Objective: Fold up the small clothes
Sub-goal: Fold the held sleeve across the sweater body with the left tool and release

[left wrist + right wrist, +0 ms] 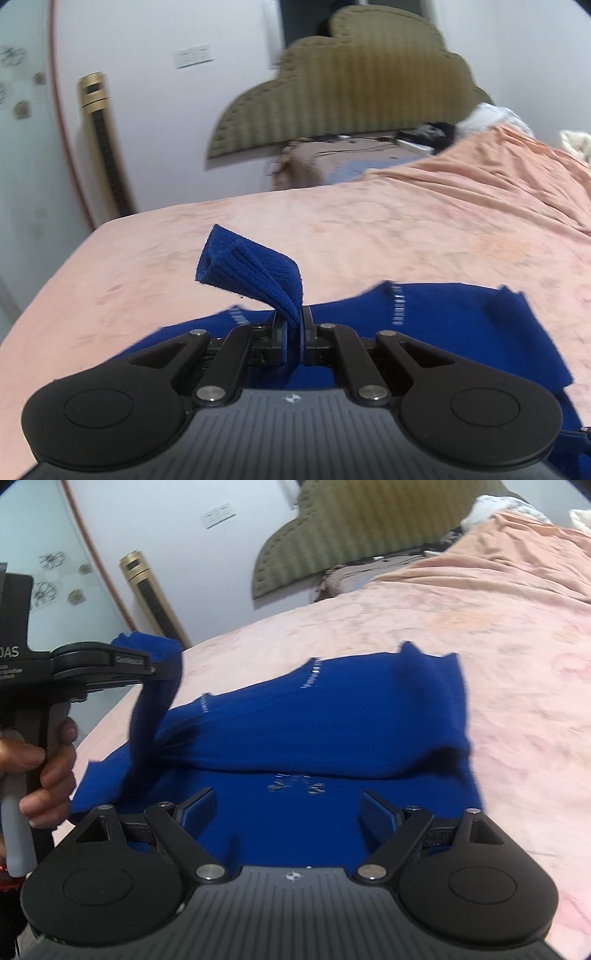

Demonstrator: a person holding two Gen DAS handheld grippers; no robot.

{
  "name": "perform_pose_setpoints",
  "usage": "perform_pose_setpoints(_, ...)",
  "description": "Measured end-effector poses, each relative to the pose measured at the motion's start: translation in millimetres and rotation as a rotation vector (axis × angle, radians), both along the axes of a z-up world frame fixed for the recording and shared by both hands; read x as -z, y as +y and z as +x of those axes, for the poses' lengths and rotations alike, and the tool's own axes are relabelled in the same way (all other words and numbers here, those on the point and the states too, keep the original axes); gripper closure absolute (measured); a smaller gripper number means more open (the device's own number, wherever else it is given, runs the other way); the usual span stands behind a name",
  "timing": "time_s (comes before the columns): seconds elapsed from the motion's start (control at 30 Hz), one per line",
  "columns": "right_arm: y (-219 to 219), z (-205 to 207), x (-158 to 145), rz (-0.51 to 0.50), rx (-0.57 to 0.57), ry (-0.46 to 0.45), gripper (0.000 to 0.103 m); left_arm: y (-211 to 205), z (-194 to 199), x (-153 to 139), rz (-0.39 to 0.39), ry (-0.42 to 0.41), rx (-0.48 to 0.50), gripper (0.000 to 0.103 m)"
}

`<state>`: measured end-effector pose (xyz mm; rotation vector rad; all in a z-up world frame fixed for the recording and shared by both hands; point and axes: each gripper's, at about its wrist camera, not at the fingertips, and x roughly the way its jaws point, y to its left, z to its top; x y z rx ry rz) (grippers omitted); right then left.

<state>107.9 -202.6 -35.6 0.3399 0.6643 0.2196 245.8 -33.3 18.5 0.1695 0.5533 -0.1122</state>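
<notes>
Pinching blue sweater [332, 720] cuff [251, 269] in closed left gripper [294, 332], lifting sleeve for folding; right gripper [288, 812] hovering wide open, empty, lower centre.

A bedroom with white walls and a bed under a peach cover

A peach-pink, faintly patterned bedspread [369, 229] covers the bed, which has an olive, ribbed, cloud-shaped padded headboard [354, 81] against the white wall [155, 33]. A gold-and-black tower appliance [151, 590] stands beside a frosted glass panel with flower motifs [48, 579]; a white wall switch plate [194, 56] sits higher up.
</notes>
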Motion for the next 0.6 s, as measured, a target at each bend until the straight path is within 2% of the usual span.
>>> perform_pose_setpoints(0.23, -20.0, -9.7, 7.1, 0.011, 0.045, 0.008, 0.016, -55.1, 3.1, 14.9, 0.044, 0.024, 0.100, 0.097)
perform_pose_setpoints(0.6, -38.6, -24.1, 10.7, 0.012, 0.086, 0.012, 0.016, -97.3, 1.5, 29.3, 0.064, 0.061, 0.198, 0.097)
